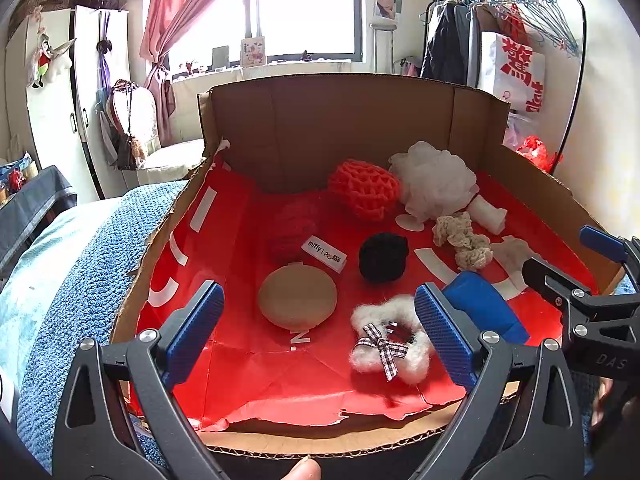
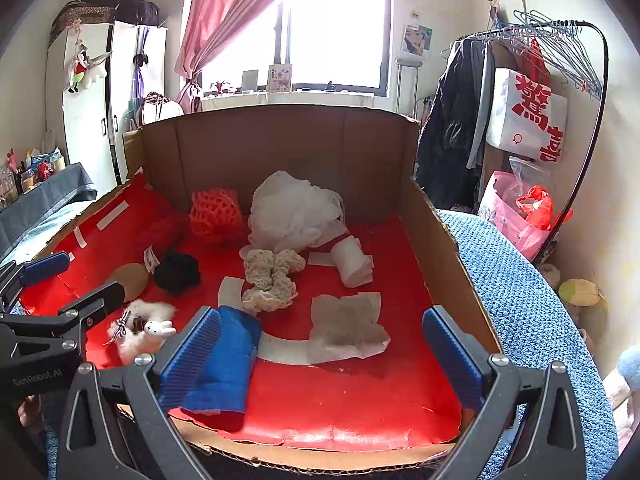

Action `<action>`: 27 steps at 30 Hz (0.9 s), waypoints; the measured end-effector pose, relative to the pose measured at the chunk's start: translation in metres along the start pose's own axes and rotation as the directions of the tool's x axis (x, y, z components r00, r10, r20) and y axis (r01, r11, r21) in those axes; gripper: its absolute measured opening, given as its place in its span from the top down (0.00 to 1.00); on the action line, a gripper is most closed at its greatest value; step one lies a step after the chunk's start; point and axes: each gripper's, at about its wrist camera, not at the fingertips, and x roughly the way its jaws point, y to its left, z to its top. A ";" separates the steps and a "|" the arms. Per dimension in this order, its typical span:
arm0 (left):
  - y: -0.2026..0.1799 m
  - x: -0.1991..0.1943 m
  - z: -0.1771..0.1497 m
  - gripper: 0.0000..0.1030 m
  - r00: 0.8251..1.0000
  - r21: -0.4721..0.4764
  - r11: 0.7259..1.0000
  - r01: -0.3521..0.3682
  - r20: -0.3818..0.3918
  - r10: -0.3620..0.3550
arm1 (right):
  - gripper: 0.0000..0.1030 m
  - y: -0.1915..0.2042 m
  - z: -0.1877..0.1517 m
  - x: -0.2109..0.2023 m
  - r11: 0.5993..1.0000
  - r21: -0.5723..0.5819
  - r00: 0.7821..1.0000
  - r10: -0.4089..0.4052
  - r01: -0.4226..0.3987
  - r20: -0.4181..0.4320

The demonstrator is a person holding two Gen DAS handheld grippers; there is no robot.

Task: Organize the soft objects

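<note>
A cardboard box [image 1: 348, 128] lined in red holds several soft items. My left gripper [image 1: 320, 320] stands open at its near edge; the round tan puff [image 1: 298, 300] and the white fluffy clip with a checked bow [image 1: 390, 340] lie between its fingers' lines. My right gripper [image 2: 320, 344] is open too, with a folded blue cloth [image 2: 224, 360] against its left finger and a grey-white tissue [image 2: 348, 328] ahead. Farther back lie a black knit ball [image 1: 382, 258], cream crochet piece [image 2: 270, 276], red yarn [image 1: 292, 228], orange mesh [image 1: 364, 190] and white bath pouf [image 2: 296, 212].
The box rests on a blue towel [image 2: 520, 300] over a bed. A white rolled cloth [image 2: 354, 266] lies near the box's right wall [image 2: 436, 256]. A clothes rack [image 2: 560, 80] stands right, a white wardrobe [image 1: 52, 100] left. A fingertip [image 1: 302, 472] shows at the bottom.
</note>
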 end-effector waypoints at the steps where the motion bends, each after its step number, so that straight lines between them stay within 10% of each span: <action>1: 0.000 0.000 0.000 0.05 1.000 0.000 1.000 -0.001 0.000 0.001 | 0.00 0.000 0.000 0.000 1.000 0.001 1.000 0.000 0.000 0.000; 27: -0.001 -0.004 0.002 0.05 1.000 -0.001 1.000 0.000 0.005 0.000 | 0.00 0.000 0.000 0.000 1.000 -0.002 1.000 -0.001 0.001 -0.001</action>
